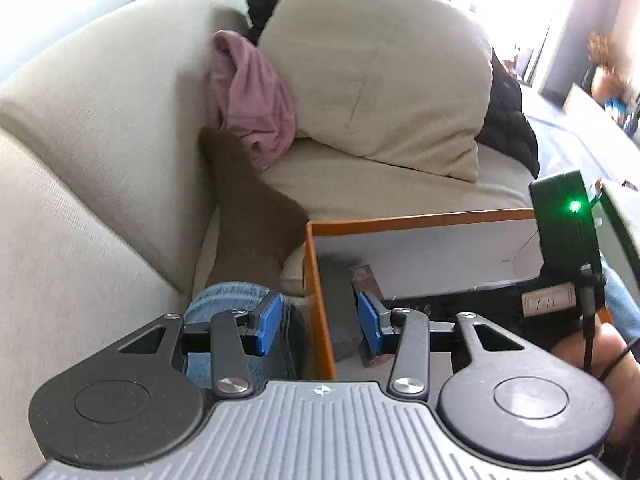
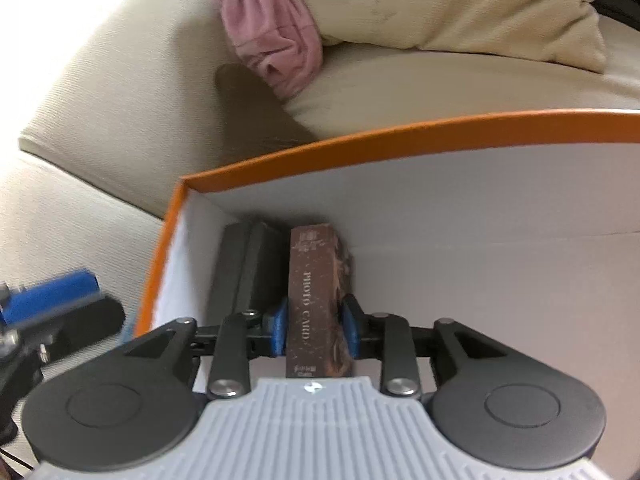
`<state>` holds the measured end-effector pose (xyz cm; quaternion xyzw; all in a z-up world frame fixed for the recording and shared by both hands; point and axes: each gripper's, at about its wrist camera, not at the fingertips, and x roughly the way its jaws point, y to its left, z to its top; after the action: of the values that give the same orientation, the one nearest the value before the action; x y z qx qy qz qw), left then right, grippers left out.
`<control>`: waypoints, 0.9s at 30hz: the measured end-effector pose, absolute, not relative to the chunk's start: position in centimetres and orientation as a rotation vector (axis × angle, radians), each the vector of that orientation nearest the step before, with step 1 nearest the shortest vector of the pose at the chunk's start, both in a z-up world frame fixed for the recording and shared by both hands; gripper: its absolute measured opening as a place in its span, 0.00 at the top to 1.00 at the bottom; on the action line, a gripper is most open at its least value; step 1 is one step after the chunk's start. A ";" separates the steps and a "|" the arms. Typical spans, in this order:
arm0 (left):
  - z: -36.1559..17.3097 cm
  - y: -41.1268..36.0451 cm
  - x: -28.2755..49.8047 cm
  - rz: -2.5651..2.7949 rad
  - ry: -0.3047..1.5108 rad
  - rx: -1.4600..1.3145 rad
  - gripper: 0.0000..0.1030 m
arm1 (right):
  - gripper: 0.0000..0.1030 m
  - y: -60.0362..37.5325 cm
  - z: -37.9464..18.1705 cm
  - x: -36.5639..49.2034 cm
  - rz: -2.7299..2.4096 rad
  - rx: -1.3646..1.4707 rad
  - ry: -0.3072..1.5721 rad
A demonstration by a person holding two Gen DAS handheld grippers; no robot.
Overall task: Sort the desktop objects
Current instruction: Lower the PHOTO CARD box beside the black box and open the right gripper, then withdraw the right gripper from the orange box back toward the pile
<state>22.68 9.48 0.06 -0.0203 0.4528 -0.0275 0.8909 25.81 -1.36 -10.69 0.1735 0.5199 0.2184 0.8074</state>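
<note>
Left wrist view: the left gripper (image 1: pixel 318 322) hangs released, its blue pads straddling the orange-rimmed box's (image 1: pixel 318 292) near-left wall; a dark case (image 1: pixel 338 300) lies inside. Right wrist view: the right gripper (image 2: pixel 314 330) flanks the brown photo-card box (image 2: pixel 316 292), pads apparently touching; its long axis runs near to far, beside the case, in the far-left corner.
</note>
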 end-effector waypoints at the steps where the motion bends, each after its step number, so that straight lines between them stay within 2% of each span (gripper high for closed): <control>1: 0.0 9.9 22.4 -0.059 0.937 -0.060 0.52 | 0.68 -1.3 -10.3 25.7 0.474 0.361 1.099; 4: -1.0 11.3 21.7 -0.082 0.953 -0.143 0.53 | 0.65 -1.6 -8.9 25.0 0.513 0.325 1.067; 6: -1.9 12.1 21.5 -0.112 0.971 -0.206 0.60 | 0.64 -1.7 -7.8 24.3 0.553 0.251 1.046; 8: -2.9 12.6 21.3 -0.129 0.988 -0.247 0.61 | 0.63 -1.2 -7.0 23.4 0.600 0.118 1.038; 11: -3.9 12.9 21.2 -0.139 0.998 -0.281 0.62 | 0.55 0.5 -7.2 22.5 0.695 -0.101 1.075; 16: -5.0 13.0 21.0 -0.173 1.015 -0.318 0.72 | 0.56 3.2 -8.9 21.8 0.731 -0.302 1.086; 19: -5.4 13.0 20.9 -0.194 1.026 -0.328 0.73 | 0.57 4.3 -9.7 21.8 0.736 -0.365 1.054; 22: -5.7 12.8 21.0 -0.213 1.029 -0.330 0.74 | 0.66 4.4 -10.1 22.4 0.743 -0.369 1.034; 27: -5.7 12.8 20.9 -0.211 1.027 -0.334 0.74 | 0.65 4.3 -10.0 22.8 0.757 -0.401 0.994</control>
<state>20.93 12.80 -5.71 -0.1586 0.4879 -0.1002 0.8525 22.81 4.31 -10.05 -0.1863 0.4620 0.3521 0.7924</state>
